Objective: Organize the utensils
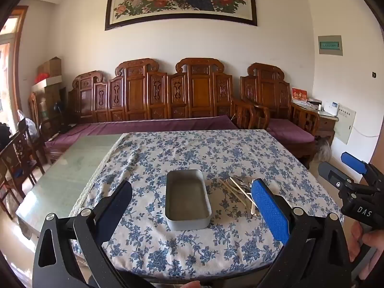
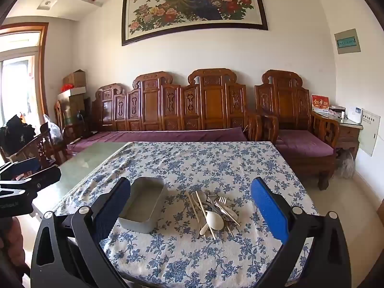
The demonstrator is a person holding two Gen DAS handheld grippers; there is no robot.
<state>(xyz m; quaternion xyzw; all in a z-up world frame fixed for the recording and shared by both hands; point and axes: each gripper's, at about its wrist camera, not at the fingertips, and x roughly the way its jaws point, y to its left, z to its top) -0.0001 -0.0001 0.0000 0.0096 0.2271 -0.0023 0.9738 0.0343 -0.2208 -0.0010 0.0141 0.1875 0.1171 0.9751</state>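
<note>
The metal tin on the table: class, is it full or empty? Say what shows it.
Empty. The metal tin shows a bare floor in both views; the utensils lie heaped on the tablecloth beside it.

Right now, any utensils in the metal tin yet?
No. In the right wrist view the metal tin is empty, and the utensils lie in a pile on the tablecloth beside it.

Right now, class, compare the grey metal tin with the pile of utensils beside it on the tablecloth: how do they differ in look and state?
The metal tin is one grey, rectangular, open box; the utensil pile is many thin pieces: fork, spoons, chopsticks.
The metal tin sits neatly and holds nothing; the utensil pile lies crossed and jumbled.
Both rest on the floral tablecloth, untouched by either hand-held gripper.
</note>
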